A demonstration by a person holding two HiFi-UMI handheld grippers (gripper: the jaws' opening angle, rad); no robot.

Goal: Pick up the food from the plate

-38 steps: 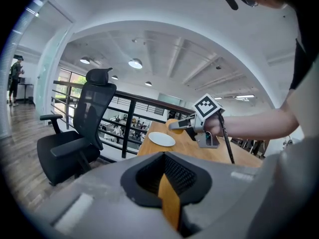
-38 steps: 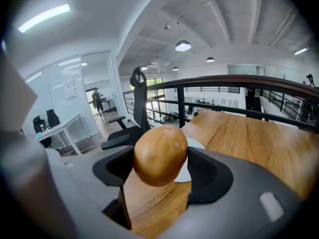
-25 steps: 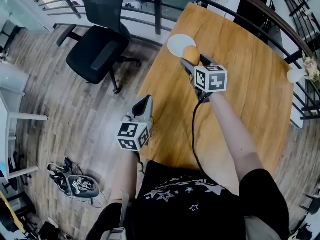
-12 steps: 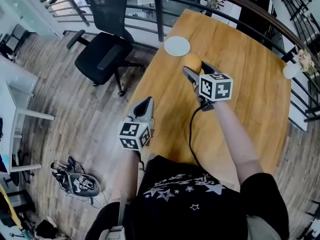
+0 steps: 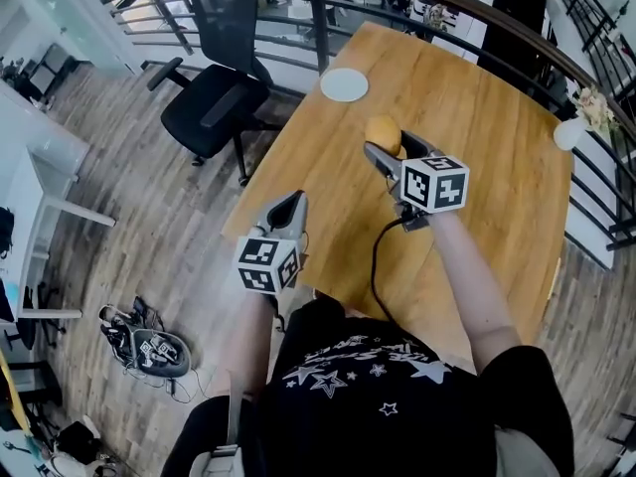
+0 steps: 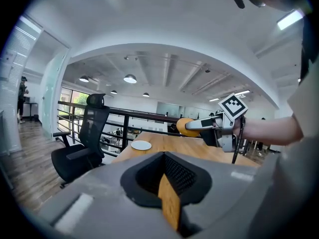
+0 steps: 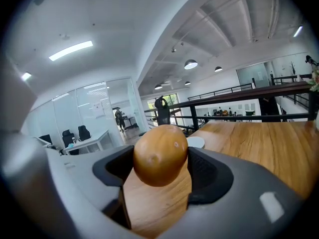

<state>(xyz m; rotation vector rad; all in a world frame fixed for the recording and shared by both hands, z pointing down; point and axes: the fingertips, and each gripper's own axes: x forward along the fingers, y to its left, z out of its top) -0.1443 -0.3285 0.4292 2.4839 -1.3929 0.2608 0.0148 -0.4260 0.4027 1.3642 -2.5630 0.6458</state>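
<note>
A round orange-brown piece of food (image 5: pixel 382 132) is clamped between the jaws of my right gripper (image 5: pixel 390 143), lifted above the wooden table (image 5: pixel 487 177). In the right gripper view the food (image 7: pixel 159 154) fills the gap between both pads. The white plate (image 5: pixel 344 84) lies bare at the table's far left corner, well beyond the food, and shows small behind it (image 7: pixel 195 142). My left gripper (image 5: pixel 288 207) hangs off the table's left edge, its jaws together with nothing in them. From the left gripper view the right gripper (image 6: pixel 214 131) holds the food (image 6: pixel 187 127) up above the plate (image 6: pixel 141 145).
A black office chair (image 5: pixel 214 97) stands on the wood floor left of the table. A dark railing (image 5: pixel 318 8) runs behind the table. A white vase (image 5: pixel 566 132) sits at the table's right edge. Shoes (image 5: pixel 149 354) lie on the floor at lower left.
The right gripper has carried the food back from the plate toward me; the plate now lies bare and farther off. The left gripper has stayed put.
</note>
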